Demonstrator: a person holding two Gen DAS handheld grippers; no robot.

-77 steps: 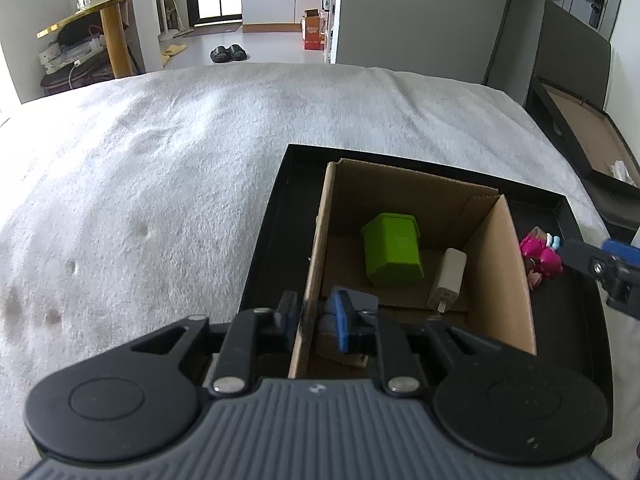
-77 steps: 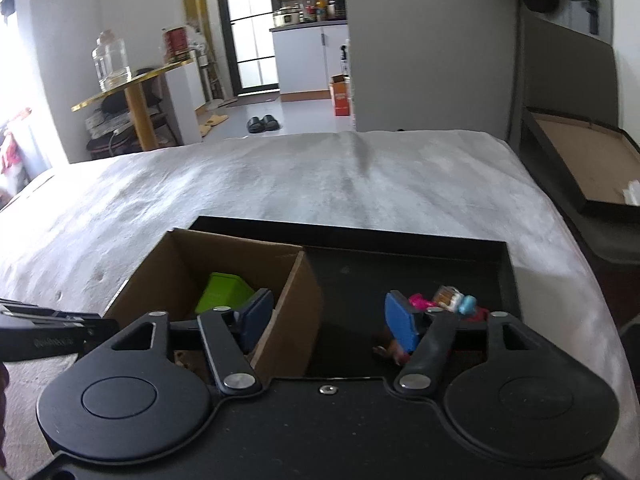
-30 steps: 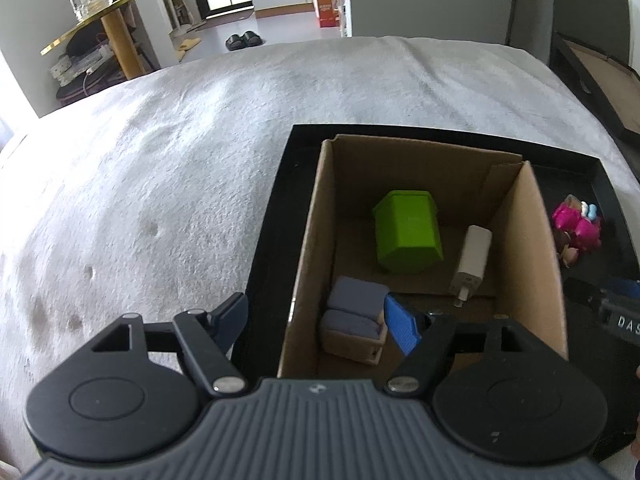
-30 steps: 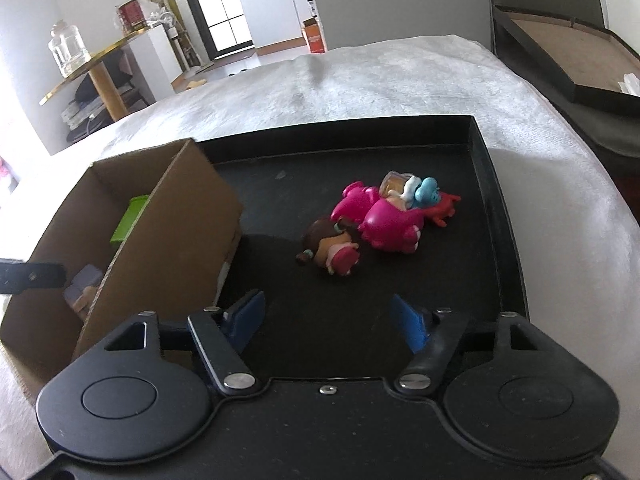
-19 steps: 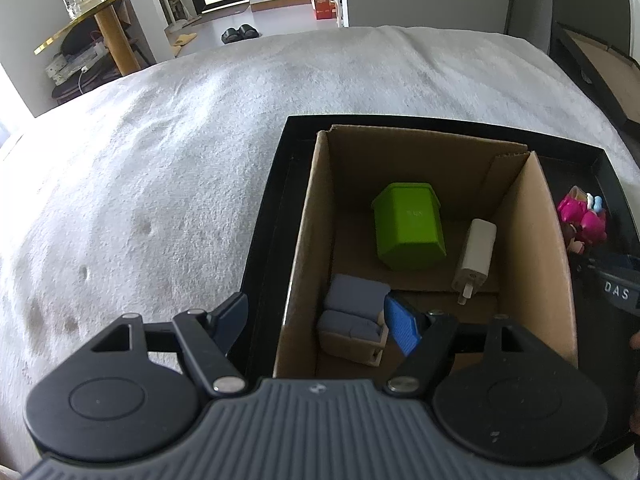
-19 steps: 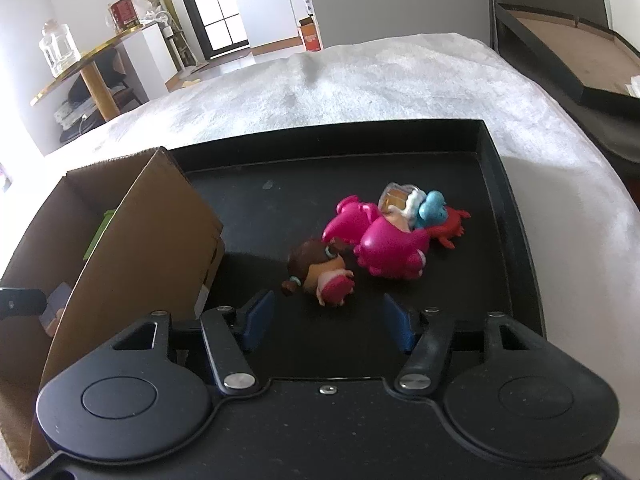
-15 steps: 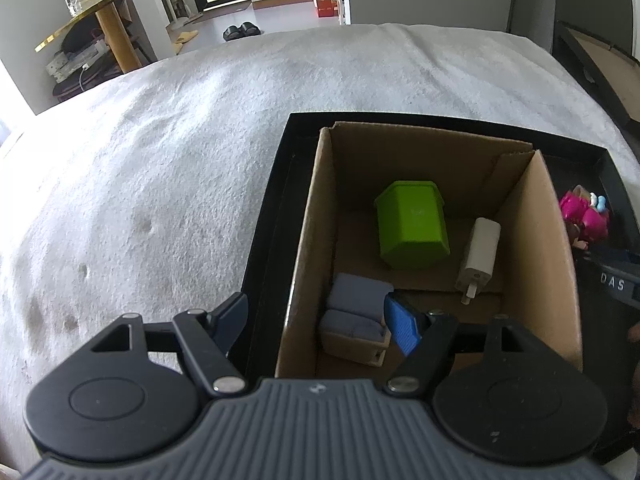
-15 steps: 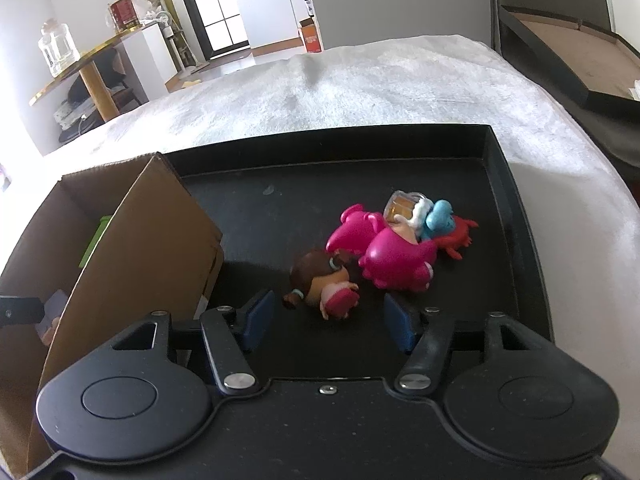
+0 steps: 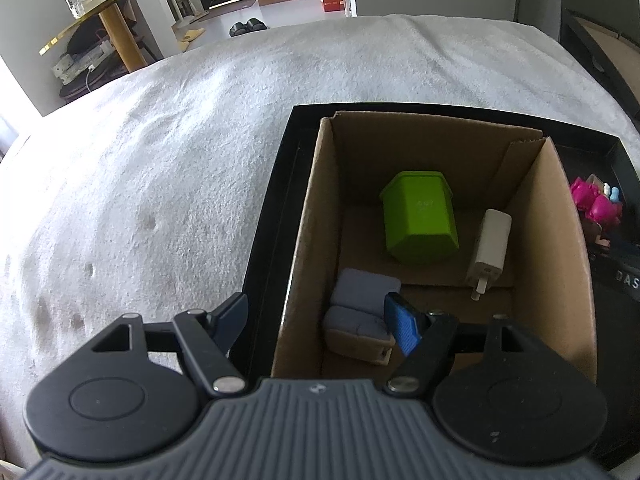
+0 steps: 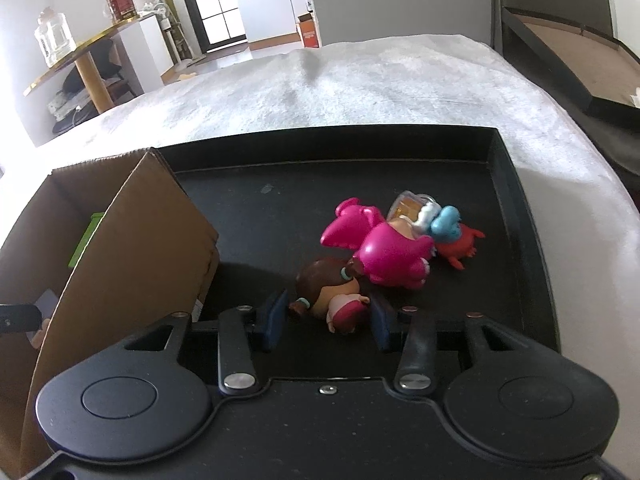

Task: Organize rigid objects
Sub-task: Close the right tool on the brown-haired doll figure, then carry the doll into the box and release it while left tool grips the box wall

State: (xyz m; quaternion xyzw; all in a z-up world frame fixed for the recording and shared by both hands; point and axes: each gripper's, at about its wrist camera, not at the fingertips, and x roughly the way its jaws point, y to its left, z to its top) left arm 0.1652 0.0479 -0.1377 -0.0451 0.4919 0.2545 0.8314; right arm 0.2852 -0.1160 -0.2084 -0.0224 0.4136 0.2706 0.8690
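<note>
1. Closing on the small doll are my right gripper jaws: they are drawing in on either side of its brown-haired head and pink body, down to the narrowest they go, so I am reading this as a pinch across the doll's middle.
2. My left gripper is hanging with its jaws spread wide and nothing between the pads; one finger is sitting outside the cardboard box, the other inside it, just beside the little grey armchair.
3. I am finding the doll lying on its side on the black tray, just in front of the pink winged toy, which is touching a blue-and-red figure behind it.
4. I am judging the doll to be light, hard plastic: stiff, glossy, and rounded, so it is likely to squirt out of flat pads if I am squeezing on the curve of the head.
5. I am favouring a hold low across the head and torso together, where the sides are widest and nearly parallel.
6. I am expecting the neighbouring toys to shift if the doll drags as it lifts, since it is lying almost against the pink one.
7. I am seeing a green bin and a white charger already in the box, where the doll probably belongs too.
</note>
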